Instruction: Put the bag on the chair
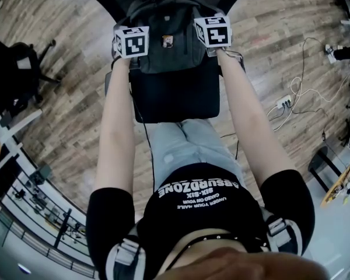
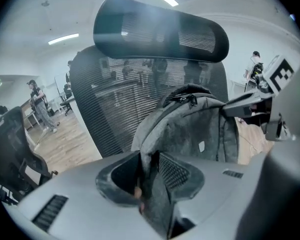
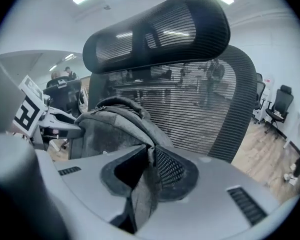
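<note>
A grey backpack (image 1: 166,57) stands upright in front of the mesh backrest (image 2: 115,99) of a black office chair, over its seat (image 1: 175,101). I cannot tell whether it rests on the seat. My left gripper (image 1: 130,54) is shut on the bag's left side; in the left gripper view grey fabric (image 2: 190,129) is pinched between the jaws of that gripper (image 2: 150,179). My right gripper (image 1: 214,45) is shut on the bag's right side, and a fold of the bag (image 3: 115,129) is clamped in that gripper (image 3: 147,176). The headrest (image 3: 160,34) rises above the bag.
Another black chair (image 1: 14,74) stands on the wood floor at the left. A power strip with white cables (image 1: 286,104) lies on the floor at the right. People (image 2: 40,104) stand far back in the room. A desk edge (image 1: 11,127) runs along the lower left.
</note>
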